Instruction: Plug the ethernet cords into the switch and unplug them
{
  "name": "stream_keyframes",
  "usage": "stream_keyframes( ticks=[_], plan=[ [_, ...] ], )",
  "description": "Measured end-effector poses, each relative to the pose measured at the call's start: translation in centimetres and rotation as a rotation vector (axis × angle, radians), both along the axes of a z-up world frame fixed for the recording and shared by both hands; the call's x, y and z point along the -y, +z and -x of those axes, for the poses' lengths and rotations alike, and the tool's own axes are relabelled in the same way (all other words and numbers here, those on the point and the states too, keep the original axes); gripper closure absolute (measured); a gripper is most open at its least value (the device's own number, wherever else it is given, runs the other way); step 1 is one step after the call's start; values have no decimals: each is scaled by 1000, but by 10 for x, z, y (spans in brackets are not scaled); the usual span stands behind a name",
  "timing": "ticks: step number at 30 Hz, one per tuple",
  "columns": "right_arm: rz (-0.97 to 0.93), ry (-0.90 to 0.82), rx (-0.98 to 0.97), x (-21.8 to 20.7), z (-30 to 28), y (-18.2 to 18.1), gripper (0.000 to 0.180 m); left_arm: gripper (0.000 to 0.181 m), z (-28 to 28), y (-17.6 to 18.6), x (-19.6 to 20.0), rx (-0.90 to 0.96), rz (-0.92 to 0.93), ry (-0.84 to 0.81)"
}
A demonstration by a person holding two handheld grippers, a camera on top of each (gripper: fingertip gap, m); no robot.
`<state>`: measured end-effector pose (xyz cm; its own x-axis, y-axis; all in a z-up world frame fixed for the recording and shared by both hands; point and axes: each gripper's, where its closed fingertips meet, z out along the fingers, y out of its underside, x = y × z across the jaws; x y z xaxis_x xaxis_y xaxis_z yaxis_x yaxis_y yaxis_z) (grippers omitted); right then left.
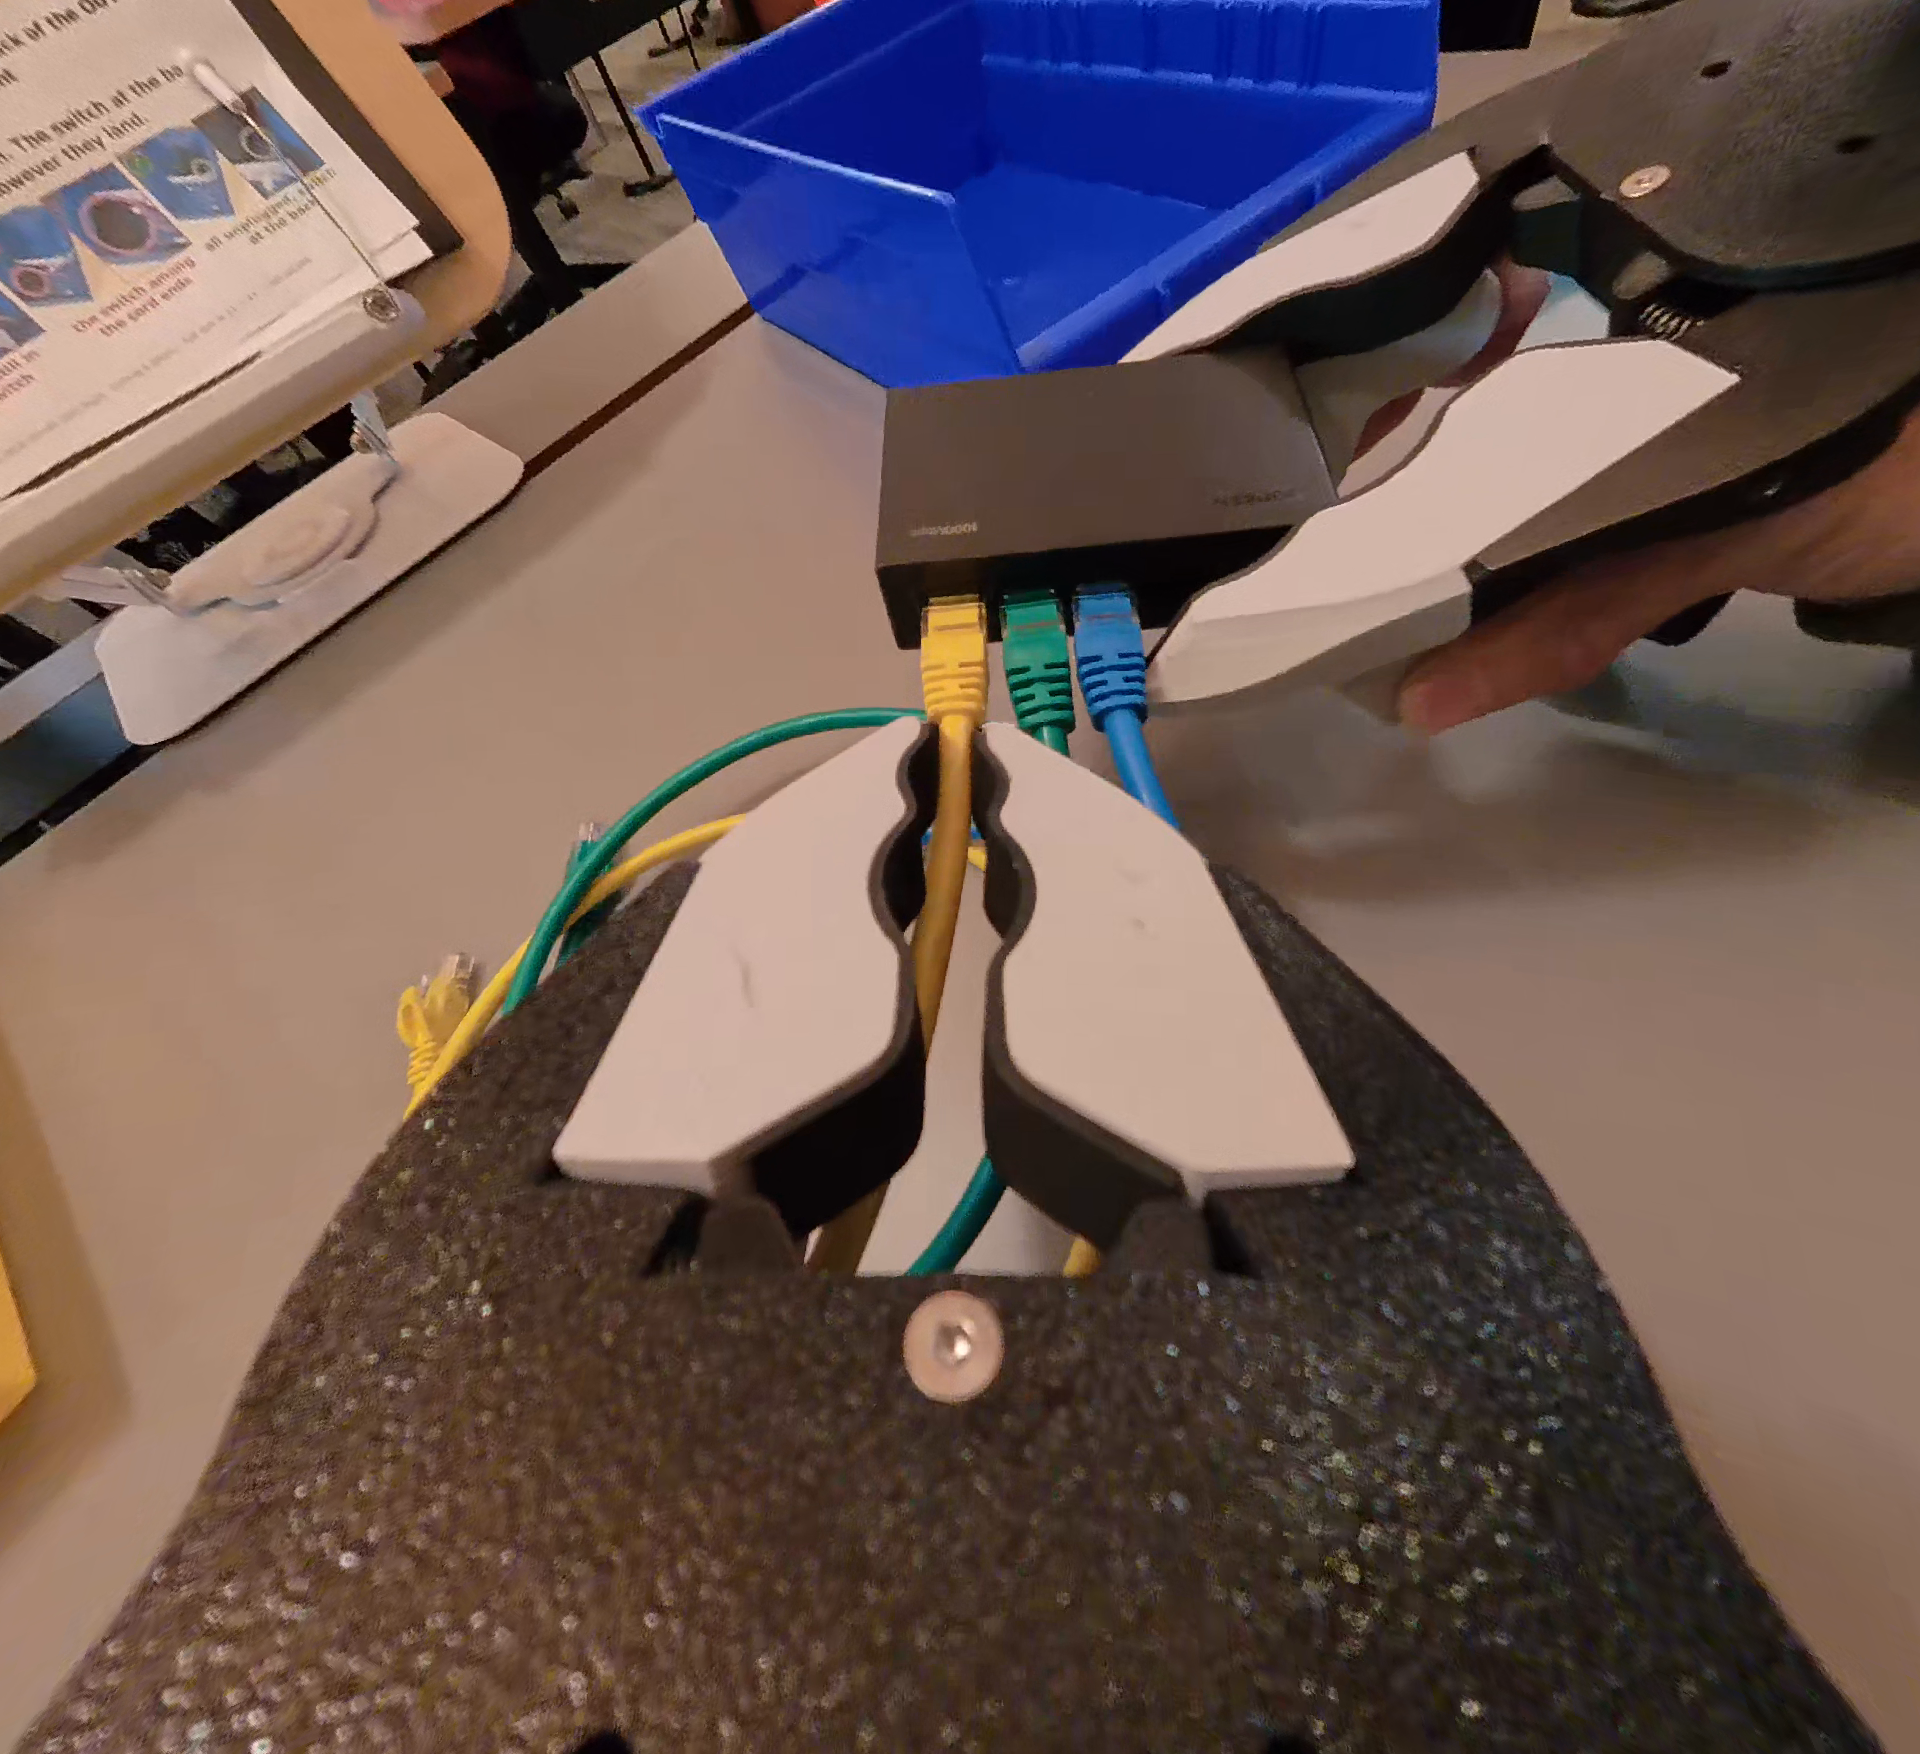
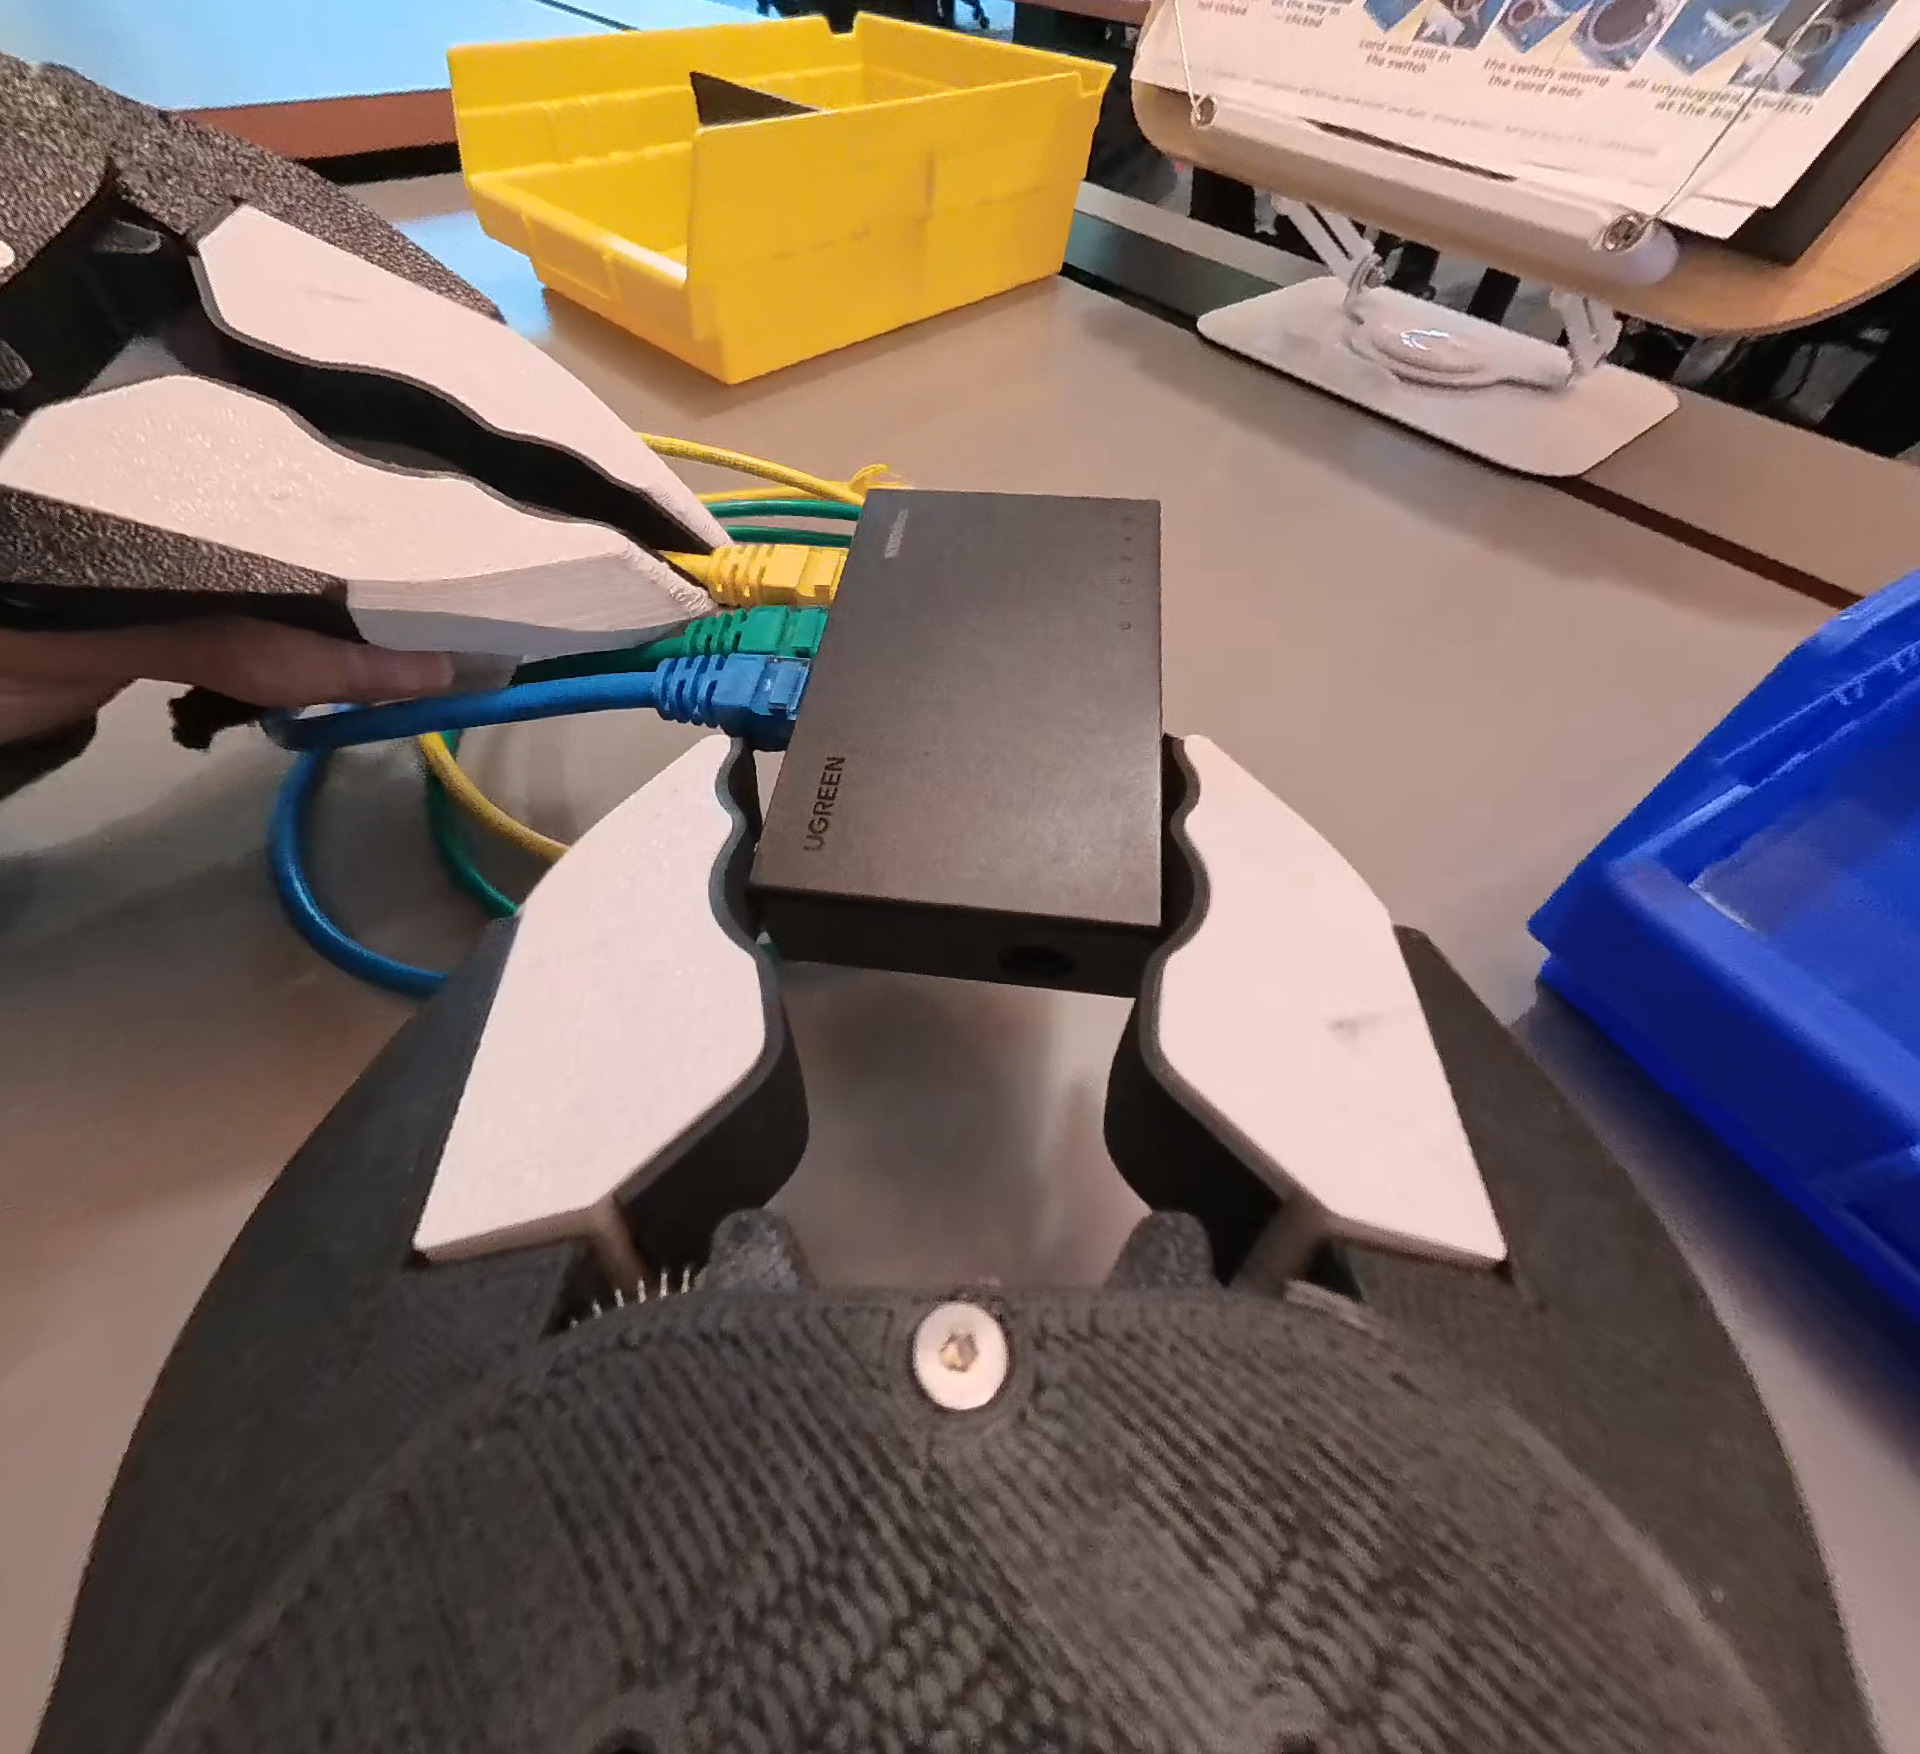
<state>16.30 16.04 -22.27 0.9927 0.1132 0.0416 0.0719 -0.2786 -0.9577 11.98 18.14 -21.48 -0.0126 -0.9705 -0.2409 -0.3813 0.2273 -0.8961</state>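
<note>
A black switch (image 1: 1091, 447) lies on the grey table, also in the right wrist view (image 2: 987, 728). Yellow (image 1: 951, 644), green (image 1: 1034, 655) and blue (image 1: 1110, 650) cord plugs sit in its ports side by side; they also show in the right wrist view: yellow (image 2: 774, 570), green (image 2: 758, 632), blue (image 2: 738, 688). My left gripper (image 1: 951, 754) is shut on the yellow cord just behind its plug, and shows in the right wrist view (image 2: 707, 577). My right gripper (image 2: 961, 764) is shut on the switch's end, one finger on each side; it also shows in the left wrist view (image 1: 1226, 509).
A blue bin (image 1: 1049, 177) stands behind the switch, at the right edge in the right wrist view (image 2: 1756, 894). A yellow bin (image 2: 769, 187) stands farther off. An instruction sheet on a white stand (image 2: 1455, 333) is near the table edge. Loose cord loops and free plug ends (image 1: 436, 1008) lie by my left gripper.
</note>
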Motion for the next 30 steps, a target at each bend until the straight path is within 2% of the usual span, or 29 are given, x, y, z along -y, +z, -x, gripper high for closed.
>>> stream_keyframes(
  ticks=[1, 4, 6, 9, 12, 14, 16, 19, 22, 30],
  plan=[
    [-7, -2, 4, 0, 0, 0, 106, 176, 0, 0, 0, -5, 0, -5],
    [-11, 35, 11, 7, -1, 3, 105, 175, 0, 4, 10, 1, 35, -46],
    [-34, 39, -18, 9, -1, 12, 106, 173, 4, 19, 14, 24, 66, -75],
    [-15, -57, 6, 8, -15, 12, 106, 150, 22, 69, 9, 166, 98, -63],
    [-27, -91, 15, 9, -23, 14, 106, 133, 56, 104, -22, 272, 99, 22],
    [-64, -108, 1, 7, -27, 25, 106, 120, 85, 106, -59, 296, 100, 137],
    [-85, -87, -7, 1, -27, 43, 106, 114, 114, 92, -99, 300, 98, 254],
    [-142, -90, 37, -16, -40, 90, 106, 109, 142, 54, -136, 260, 156, 339],
    [-197, -112, 79, -29, -63, 152, 106, 106, 151, 23, -150, 236, 226, 356],
    [-307, -280, 208, -17, -155, 319, 106, 107, 155, -7, -163, 214, 284, 361]
  ],
)
